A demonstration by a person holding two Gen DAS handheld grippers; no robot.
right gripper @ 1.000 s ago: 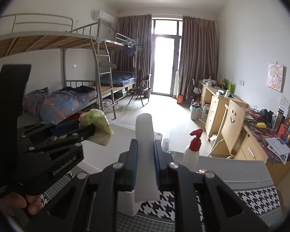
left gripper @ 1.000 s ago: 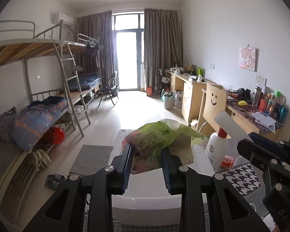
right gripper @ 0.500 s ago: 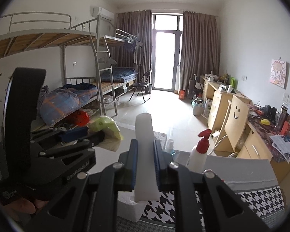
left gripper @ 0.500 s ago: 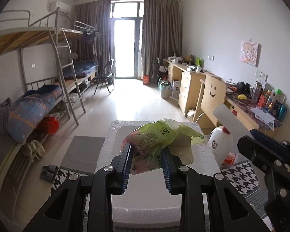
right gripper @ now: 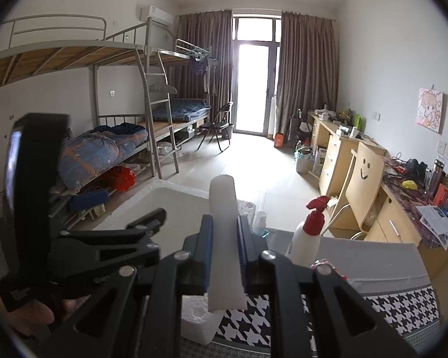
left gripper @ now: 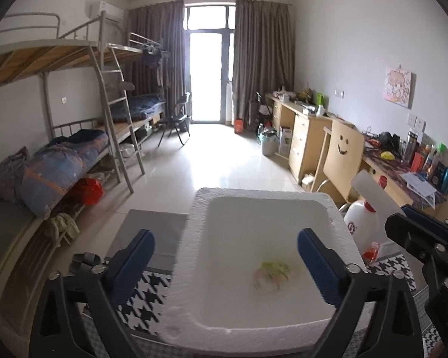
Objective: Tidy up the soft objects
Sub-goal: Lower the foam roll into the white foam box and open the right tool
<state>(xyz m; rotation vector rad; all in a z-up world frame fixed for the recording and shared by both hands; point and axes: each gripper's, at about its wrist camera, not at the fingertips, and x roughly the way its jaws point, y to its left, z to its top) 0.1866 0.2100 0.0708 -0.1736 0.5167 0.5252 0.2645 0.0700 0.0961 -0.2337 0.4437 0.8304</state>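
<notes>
My left gripper (left gripper: 225,256) is open and empty above a white foam box (left gripper: 200,268) on the table. A green crumpled bag (left gripper: 272,271) shows blurred inside the box, below the left fingers. My right gripper (right gripper: 225,253) is shut on a white foam strip (right gripper: 224,238) that sticks up and forward between its fingers. The strip also shows in the left wrist view (left gripper: 373,194), to the right of the box. In the right wrist view the left gripper (right gripper: 83,238) hangs over the box (right gripper: 164,203).
A white spray bottle with a red pump (right gripper: 309,232) stands right of the box on a black-and-white houndstooth cloth (right gripper: 388,307). Bunk beds (left gripper: 59,155) line the left wall. Desks and a smiley-face chair (left gripper: 340,155) line the right wall.
My left gripper opened and let go of the green bag, which dropped into the foam box. The left gripper also moved closer over the box. The right gripper kept its hold on the strip.
</notes>
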